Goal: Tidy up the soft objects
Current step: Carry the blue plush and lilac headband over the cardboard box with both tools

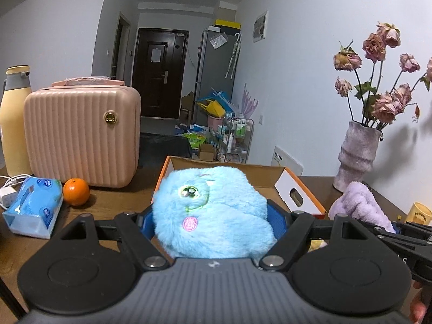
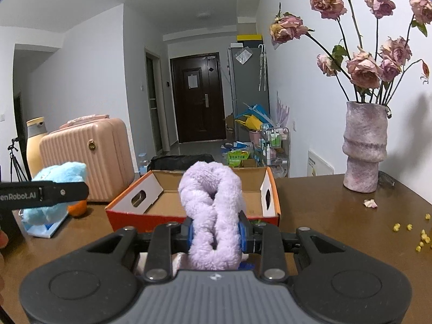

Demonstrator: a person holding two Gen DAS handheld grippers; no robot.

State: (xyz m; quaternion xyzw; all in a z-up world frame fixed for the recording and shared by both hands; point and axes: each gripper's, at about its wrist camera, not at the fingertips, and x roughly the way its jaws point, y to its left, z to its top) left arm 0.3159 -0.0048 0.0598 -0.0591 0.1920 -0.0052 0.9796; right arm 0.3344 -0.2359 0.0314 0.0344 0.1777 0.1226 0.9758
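A fluffy blue plush toy (image 1: 216, 189) with a glittery eye fills the middle of the left wrist view. My left gripper (image 1: 213, 224) is shut on it, its blue pads pressing both sides. Behind it stands an open orange cardboard box (image 1: 297, 189), empty inside. In the right wrist view my right gripper (image 2: 216, 233) is shut on a twisted lilac fleece piece (image 2: 210, 189), just before the box (image 2: 151, 217). The left gripper's finger (image 2: 54, 191) and the blue plush (image 2: 64, 170) show at the left. The lilac piece (image 1: 359, 202) appears at right in the left view.
On the brown table stand a pink ribbed case (image 1: 81, 135), a yellow bottle (image 1: 13, 118), a blue tissue pack (image 1: 35, 208) and an orange (image 1: 76, 191) to the left. A vase of dried roses (image 2: 364, 148) stands right of the box, with yellow crumbs (image 2: 405, 226) nearby.
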